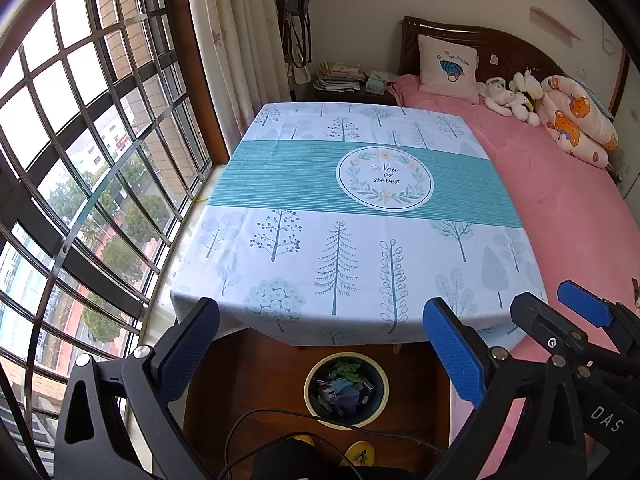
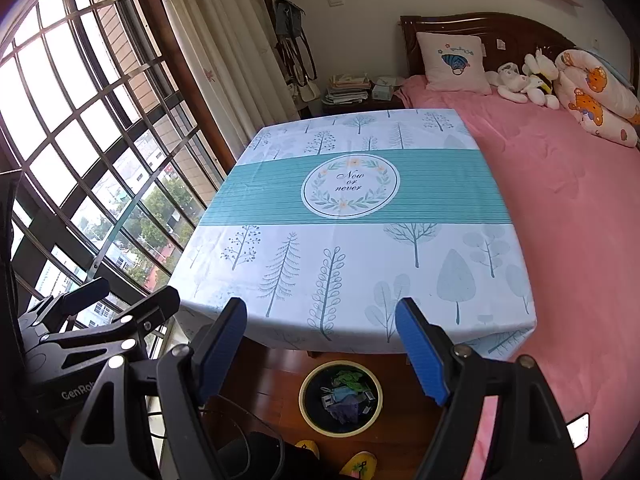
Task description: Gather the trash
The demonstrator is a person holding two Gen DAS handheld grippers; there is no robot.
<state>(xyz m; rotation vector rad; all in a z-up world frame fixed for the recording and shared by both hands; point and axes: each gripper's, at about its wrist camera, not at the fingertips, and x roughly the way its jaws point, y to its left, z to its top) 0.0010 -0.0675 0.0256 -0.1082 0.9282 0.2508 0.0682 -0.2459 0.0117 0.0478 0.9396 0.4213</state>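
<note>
both tongs hang in the air over the near edge of the table [image 1: 360, 240], pointing down and forward. the left tongs [image 1: 320, 344] are wide apart with nothing between them. the right tongs [image 2: 320, 344] are wide apart too, and they hold nothing. in the left view the right tongs [image 1: 560, 308] show at the right edge, just beside the left ones. in the right view the left tongs [image 2: 120, 300] show at the left edge.

the table has a cloth with trees and a green band on it. its top is bare in both views.

the bin [image 1: 346, 390] stands on the wood floor, just in front of the table and under its near edge. the trash [image 1: 344, 392] is inside the bin: a green bit at the top, and blue, grey and purple bits under it. in the right view the bin [image 2: 340, 398] sits between the two right fingers, lower down.

a pink bed [image 2: 560, 220] is right beside the table. a window [image 1: 80, 160] with bars is on the other side.
</note>
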